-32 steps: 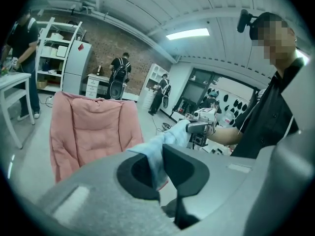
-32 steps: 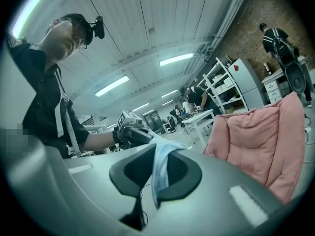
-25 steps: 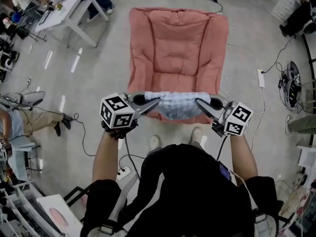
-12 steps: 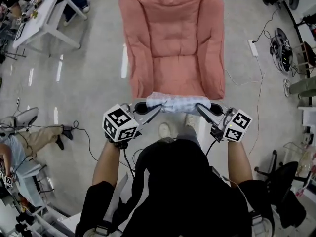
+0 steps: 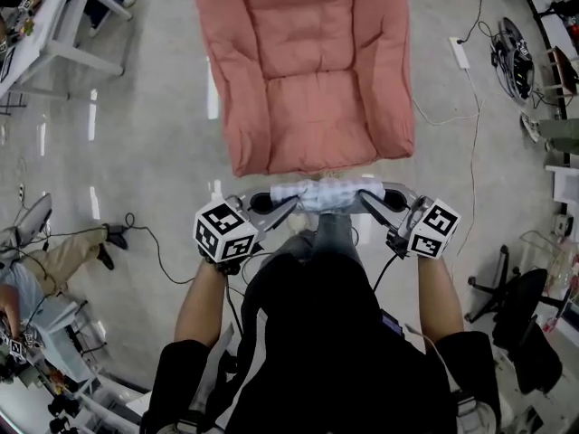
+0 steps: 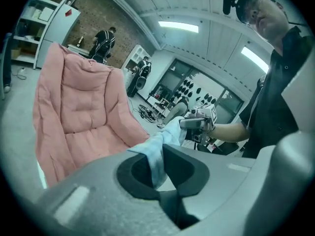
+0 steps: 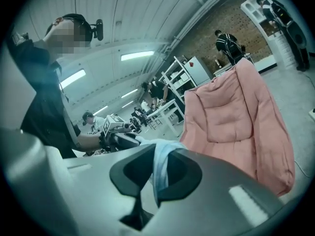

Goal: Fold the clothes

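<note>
The pale blue checked garment (image 5: 327,194) hangs in the air just in front of your chest, gathered into a short, bunched band stretched between your two tools. In the head view it sits just short of the front edge of the pink padded chair (image 5: 308,70), and nothing shows it touching the cushion. Your left gripper (image 5: 282,208) is clenched on the left end of the band. In the left gripper view the fabric comes up out of the closed jaws, through the dark hollow between them, and runs across to the other tool. Your right gripper (image 5: 371,204) is likewise clamped on the right end. In its own view a fold of the blue cloth is pinched where the jaws meet and drapes over their top edge. Both tools point inward at each other, close together, with the left marker cube (image 5: 224,231) and the right marker cube (image 5: 432,229) at their outer ends above your forearms. The chair stands open on the grey floor (image 5: 154,152), its back away from you. Further out, a white table (image 5: 54,25) stands at the upper left, a black cable (image 5: 149,242) trails across the floor towards a seated person (image 5: 36,260) at the left edge, and a white power strip (image 5: 460,52) lies to the chair's right.
</note>
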A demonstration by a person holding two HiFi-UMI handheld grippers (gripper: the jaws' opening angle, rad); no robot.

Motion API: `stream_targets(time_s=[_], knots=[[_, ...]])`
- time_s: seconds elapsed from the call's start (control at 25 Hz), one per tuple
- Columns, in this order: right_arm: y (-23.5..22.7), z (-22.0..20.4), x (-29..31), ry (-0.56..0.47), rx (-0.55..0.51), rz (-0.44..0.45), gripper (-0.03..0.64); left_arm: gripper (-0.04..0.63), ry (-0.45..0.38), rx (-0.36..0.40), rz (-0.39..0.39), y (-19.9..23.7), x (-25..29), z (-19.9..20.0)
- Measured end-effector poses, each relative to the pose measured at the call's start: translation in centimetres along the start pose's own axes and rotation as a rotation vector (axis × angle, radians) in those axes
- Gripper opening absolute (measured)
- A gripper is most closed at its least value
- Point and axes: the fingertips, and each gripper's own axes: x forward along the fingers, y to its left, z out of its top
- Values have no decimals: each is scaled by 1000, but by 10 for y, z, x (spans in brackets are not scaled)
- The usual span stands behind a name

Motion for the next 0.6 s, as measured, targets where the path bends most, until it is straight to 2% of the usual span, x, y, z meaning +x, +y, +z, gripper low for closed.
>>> stream_targets(time_s=[0.32,0.6], knots=[[-90,-34,28,13,46,-36,17,25,20,-46,9,80,52,-12],[-169,-28,63,-13,52,-28,18,25,32,3,60,156,91,1]])
